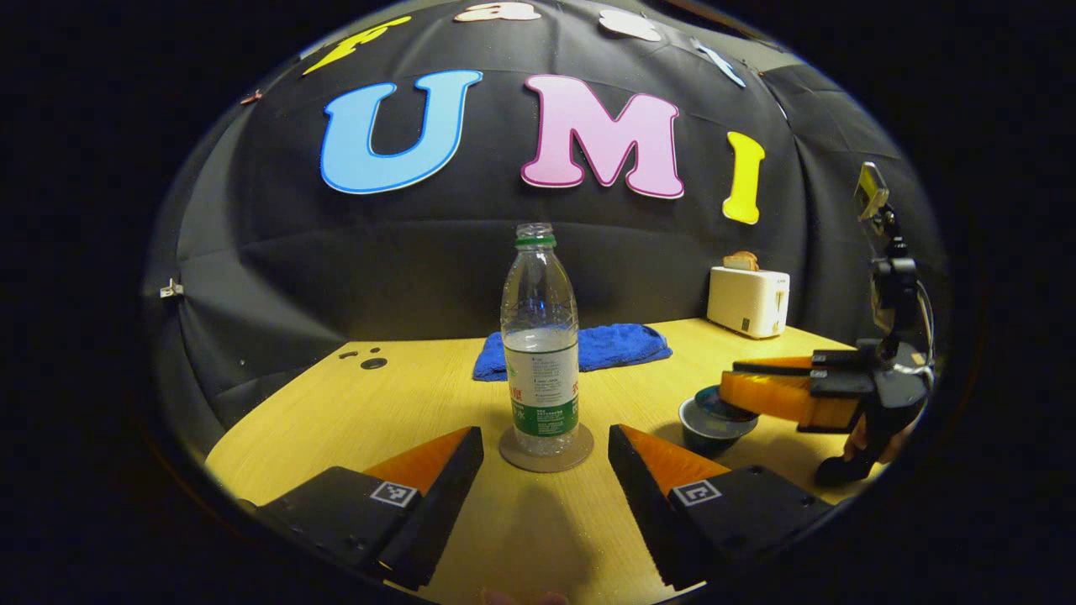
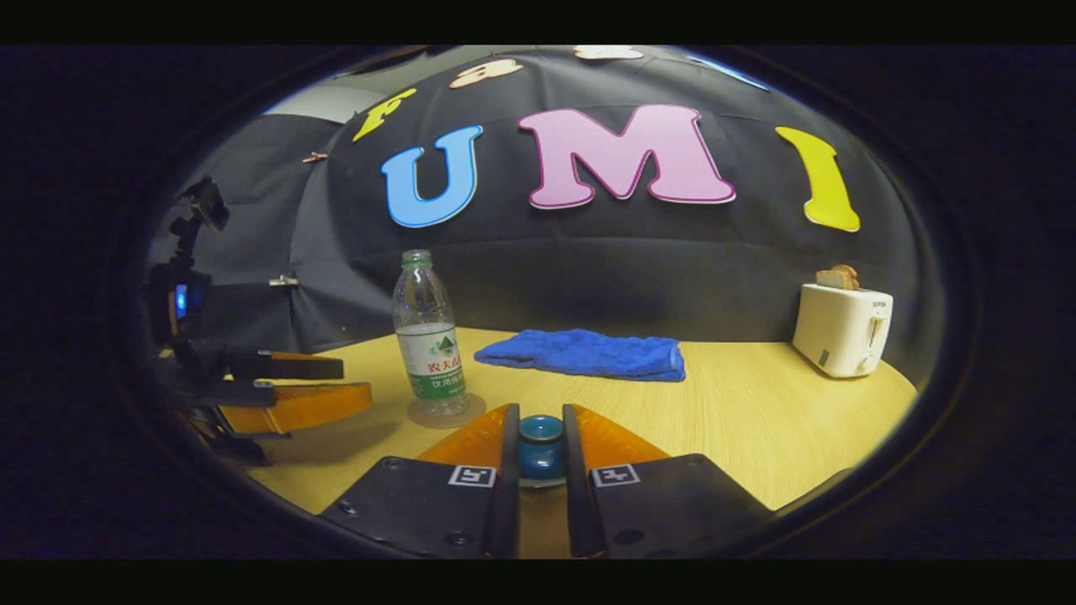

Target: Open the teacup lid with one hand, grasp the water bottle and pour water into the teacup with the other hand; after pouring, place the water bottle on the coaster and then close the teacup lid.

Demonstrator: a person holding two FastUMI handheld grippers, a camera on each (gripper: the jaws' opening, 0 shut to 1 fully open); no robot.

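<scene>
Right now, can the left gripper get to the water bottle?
Probably yes. The left gripper is open and lined up with the water bottle, which stands upright on its coaster just ahead. Bare table lies between them, and the right gripper is off to the side over the teacup.

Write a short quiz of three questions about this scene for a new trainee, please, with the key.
1. True or false: the water bottle stands on the coaster.
2. Which gripper is shut on the teacup lid's knob: A left, B right?
3. What lies behind the bottle: a blue ____?

Key: 1 true. 2 B; the right gripper holds the knob, the left gripper is open. 3 towel.
</scene>
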